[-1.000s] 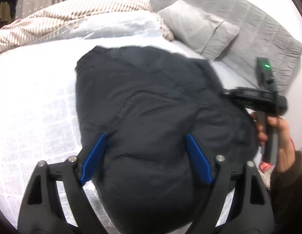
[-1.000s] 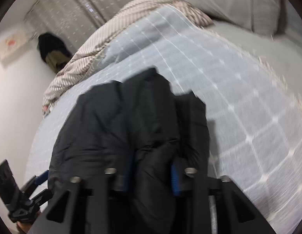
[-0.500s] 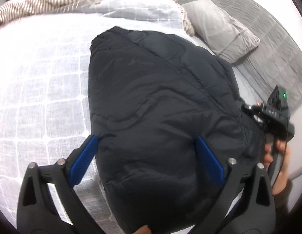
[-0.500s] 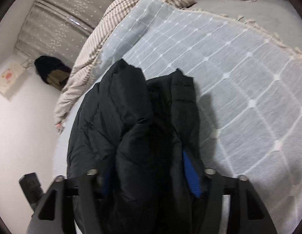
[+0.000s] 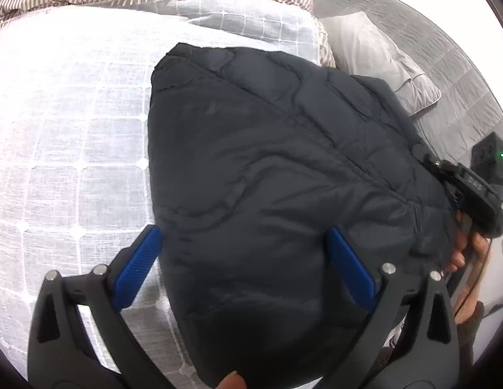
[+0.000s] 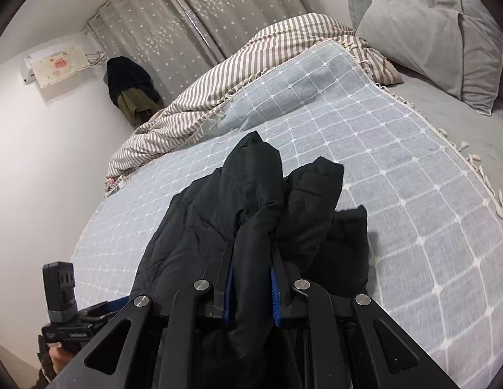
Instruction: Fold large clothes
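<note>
Two grippers — left gripper [image 5: 245,269] spread wide over the black jacket [image 5: 283,178], right gripper [image 6: 251,278] just closed, pinching its fold.

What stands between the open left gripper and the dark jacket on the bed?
Nothing visible does. The left gripper is open directly over the dark jacket, with only jacket fabric between its blue pads.

A bed [image 6: 446,136] is covered by a pale grid-patterned blanket [image 6: 397,175] with a fringed edge. A dark quilted jacket [image 5: 267,178] is laid on the near part of the blanket, partly gathered. A striped duvet [image 6: 219,84] is bunched along the far side, and a grey pillow [image 6: 429,39] is set at the far right.
</note>
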